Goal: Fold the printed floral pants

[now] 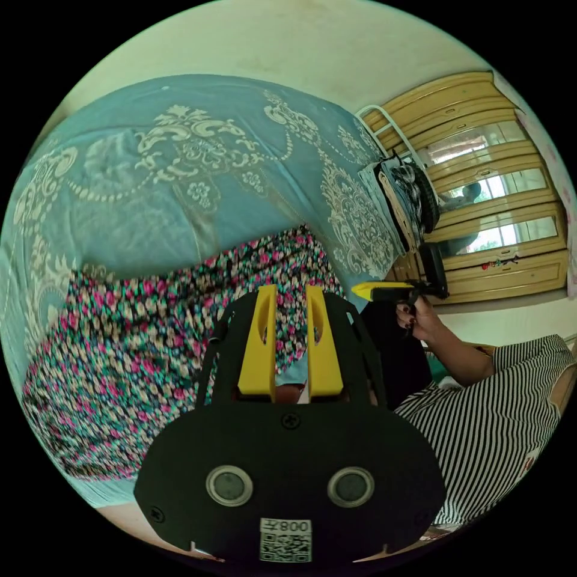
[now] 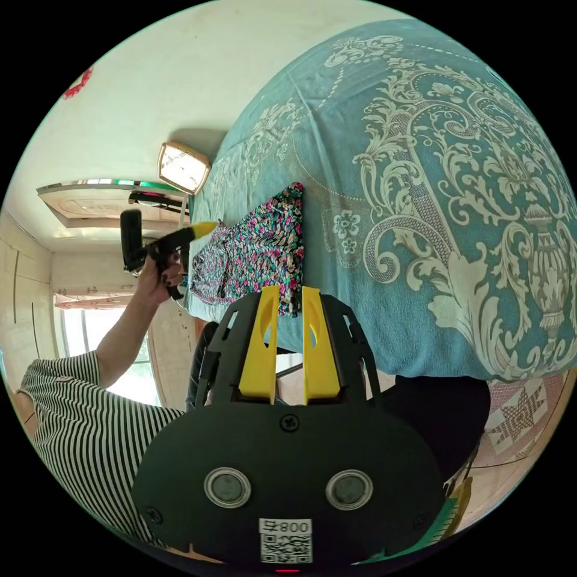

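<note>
1. Left gripper view: the left tongs (image 1: 291,318) hover over the floral pants (image 1: 174,348) on the bed (image 1: 150,180), jaws parted, gripping nothing.
2. Right gripper view: the right tongs (image 2: 290,321) stand released near the pants' end.
3. Pants lie flat, multicoloured small-flower print.

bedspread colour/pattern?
Teal bedspread with cream ornamental scrollwork and floral motifs; clearest in the right gripper view.

Floral pants (image 1: 174,336) lie spread flat on the teal bedspread (image 1: 180,174).
</note>
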The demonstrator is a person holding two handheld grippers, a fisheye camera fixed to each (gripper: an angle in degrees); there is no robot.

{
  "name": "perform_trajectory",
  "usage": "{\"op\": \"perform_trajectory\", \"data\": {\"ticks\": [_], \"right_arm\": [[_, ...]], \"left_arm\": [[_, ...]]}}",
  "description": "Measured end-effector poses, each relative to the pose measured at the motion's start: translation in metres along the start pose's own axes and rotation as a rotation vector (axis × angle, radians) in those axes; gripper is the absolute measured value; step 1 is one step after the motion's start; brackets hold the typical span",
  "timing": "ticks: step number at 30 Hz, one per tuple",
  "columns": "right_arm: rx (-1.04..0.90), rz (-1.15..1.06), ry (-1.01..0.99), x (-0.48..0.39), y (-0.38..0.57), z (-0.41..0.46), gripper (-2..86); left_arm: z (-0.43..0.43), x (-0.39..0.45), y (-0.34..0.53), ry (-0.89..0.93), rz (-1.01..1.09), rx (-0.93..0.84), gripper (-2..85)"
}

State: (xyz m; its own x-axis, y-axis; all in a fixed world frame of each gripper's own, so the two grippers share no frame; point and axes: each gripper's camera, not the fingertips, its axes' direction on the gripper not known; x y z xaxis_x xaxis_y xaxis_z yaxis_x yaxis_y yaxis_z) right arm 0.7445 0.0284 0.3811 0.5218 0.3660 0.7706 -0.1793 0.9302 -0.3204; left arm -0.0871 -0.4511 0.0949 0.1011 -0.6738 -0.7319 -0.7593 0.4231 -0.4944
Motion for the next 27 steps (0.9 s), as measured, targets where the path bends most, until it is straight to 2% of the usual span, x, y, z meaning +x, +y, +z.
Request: {"op": "perform_trajectory", "data": {"ticks": [7,13,18,23,27], "right_arm": [[-0.092,0.016,0.037,-0.005,-0.015,0.018,7.4],[-0.125,0.023,0.062,-0.010,-0.028,0.014,4.3],[-0.139,0.030,0.074,-0.014,-0.035,0.012,3.2],[-0.162,0.054,0.040,-0.017,-0.043,0.007,2.4],[-0.149,0.051,-0.066,-0.026,-0.048,-0.006,2.1]], "left_arm": [[0.039,0.010,0.067,-0.167,-0.050,-0.126,7.4],[0.028,0.028,0.093,-0.127,-0.060,0.000,7.8],[0.040,0.059,0.106,-0.091,0.003,0.027,8.4],[0.062,0.092,0.108,-0.071,0.042,0.040,9.9],[0.076,0.131,0.103,-0.129,0.157,0.041,12.1]]}}
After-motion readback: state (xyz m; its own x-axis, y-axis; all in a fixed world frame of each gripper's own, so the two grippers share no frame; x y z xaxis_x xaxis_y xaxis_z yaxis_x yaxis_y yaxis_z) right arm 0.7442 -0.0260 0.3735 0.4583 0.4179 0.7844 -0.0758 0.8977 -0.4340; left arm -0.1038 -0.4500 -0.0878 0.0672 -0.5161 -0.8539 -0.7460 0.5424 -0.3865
